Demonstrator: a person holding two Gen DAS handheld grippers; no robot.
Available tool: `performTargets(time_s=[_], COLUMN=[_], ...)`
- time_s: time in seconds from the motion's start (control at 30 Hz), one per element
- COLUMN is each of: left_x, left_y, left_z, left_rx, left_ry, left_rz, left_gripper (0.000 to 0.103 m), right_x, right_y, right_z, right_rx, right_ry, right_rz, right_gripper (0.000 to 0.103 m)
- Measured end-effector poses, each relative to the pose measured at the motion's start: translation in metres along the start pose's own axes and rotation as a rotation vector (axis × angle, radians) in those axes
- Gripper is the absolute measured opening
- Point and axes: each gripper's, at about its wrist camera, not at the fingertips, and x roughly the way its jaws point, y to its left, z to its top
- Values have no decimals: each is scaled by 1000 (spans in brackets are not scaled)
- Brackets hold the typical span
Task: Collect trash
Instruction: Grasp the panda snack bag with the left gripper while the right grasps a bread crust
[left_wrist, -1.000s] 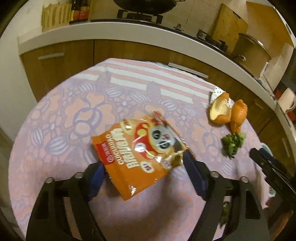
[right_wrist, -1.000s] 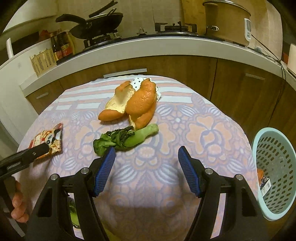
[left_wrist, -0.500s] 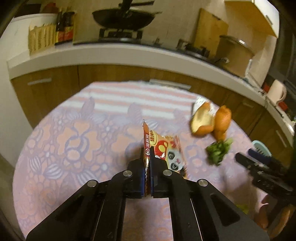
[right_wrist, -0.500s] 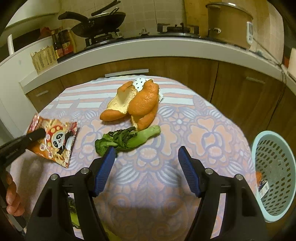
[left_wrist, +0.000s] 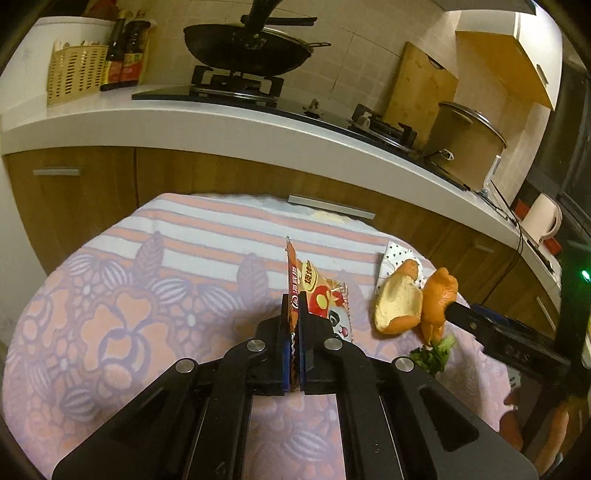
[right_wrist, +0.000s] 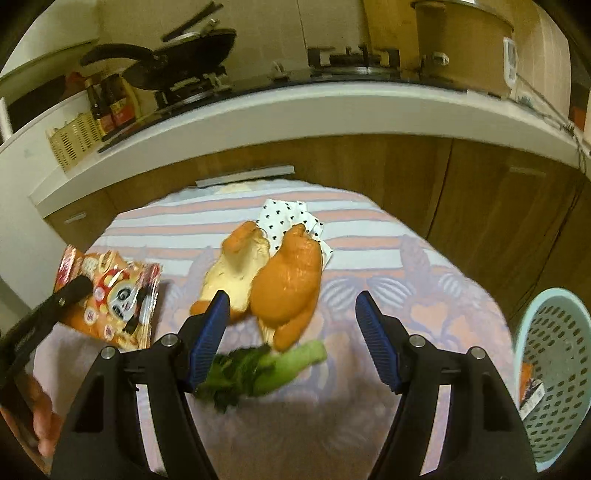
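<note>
My left gripper (left_wrist: 294, 334) pinches the snack wrapper (left_wrist: 317, 295) edgewise for carrying to the basket (right_wrist: 554, 373) at 3 o'clock, while my right gripper (right_wrist: 291, 332) fingers stand open above the orange peel (right_wrist: 288, 280).

Left tool clamped, right tool spread

The left tool (left_wrist: 294, 314) has its jaws pressed together mid-frame; the right tool (right_wrist: 291, 325) has its jaws wide apart, low in the frame.

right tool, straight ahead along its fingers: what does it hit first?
Probably the orange peel: it lies on the tablecloth directly beyond the open right tool. The green vegetable sits nearer but lower, so a shallow descent could catch it first. Depth is unclear.
</note>
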Motion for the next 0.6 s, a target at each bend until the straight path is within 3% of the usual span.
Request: performTargets(time_s=[0.1, 0.17, 0.23, 0.43, 0.5, 0.6], left_x=[4, 5, 3, -1, -3, -7], left_y=[1, -1, -2, -4, -5, -8], left_z=[-4, -4, -4, -5, -6, -6], left_rx=[-4, 11, 15, 26, 22, 24], left_ry=[5, 1, -6, -19, -21, -27], left_rz=[-10, -4, -8, -20, -39, -64], left_gripper=[1, 1, 1, 1, 1, 1], right_x=[14, 19, 24, 3, -4, -16], right_y=[-4, -3, 1, 0, 0, -1], right_z=[5, 8, 10, 12, 13, 15], right_rx=[37, 34, 9, 17, 19, 12], right_ry=[10, 7, 10, -75, -89, -113], right_rz=[23, 13, 8, 49, 58, 48], right_gripper=[66, 56, 35, 22, 12, 9])
